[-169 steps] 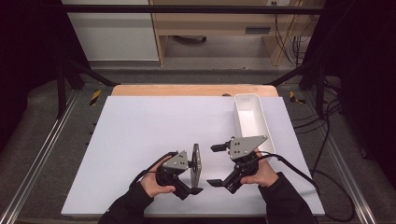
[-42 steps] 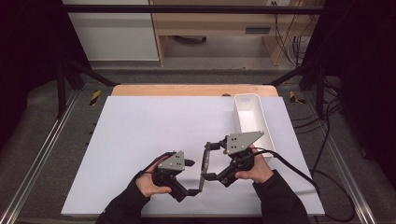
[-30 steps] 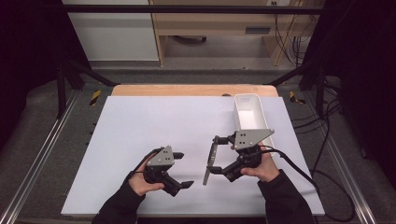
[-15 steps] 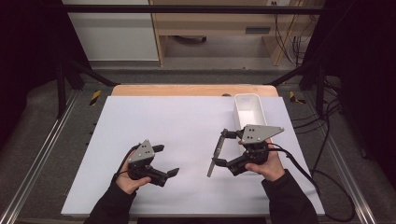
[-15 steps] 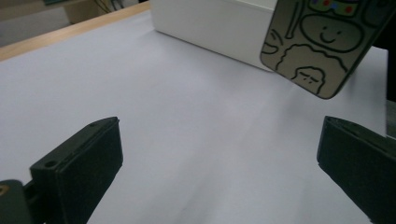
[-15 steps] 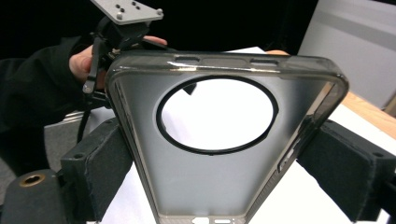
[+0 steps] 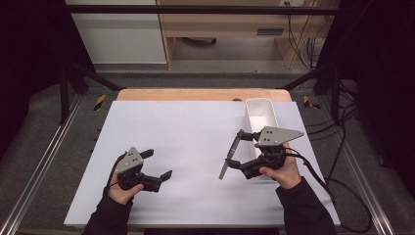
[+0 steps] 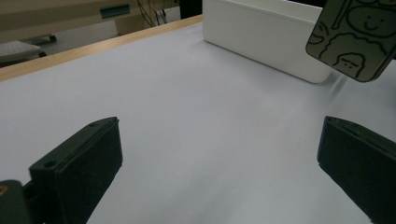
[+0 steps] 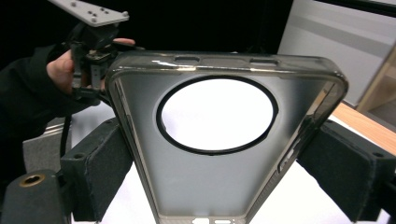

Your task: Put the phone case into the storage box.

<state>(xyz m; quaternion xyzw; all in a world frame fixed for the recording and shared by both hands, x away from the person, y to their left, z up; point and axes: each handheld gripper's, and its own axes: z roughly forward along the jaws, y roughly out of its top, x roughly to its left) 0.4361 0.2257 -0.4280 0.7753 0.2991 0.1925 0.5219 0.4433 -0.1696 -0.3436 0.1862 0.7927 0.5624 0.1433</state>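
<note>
**Lots of room on the left, a box on the right**

Wide bare white table [image 7: 186, 127] across the middle and upper left of the high view, easy to pass. White bin [image 7: 261, 115] blocking the upper right, just behind the right gripper [image 7: 236, 149] and its phone case [image 7: 230, 155]. Left gripper [image 7: 159, 166] well apart, lower left.

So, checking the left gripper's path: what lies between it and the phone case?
Nothing: in the high view only bare white table separates the left gripper from the case.
</note>
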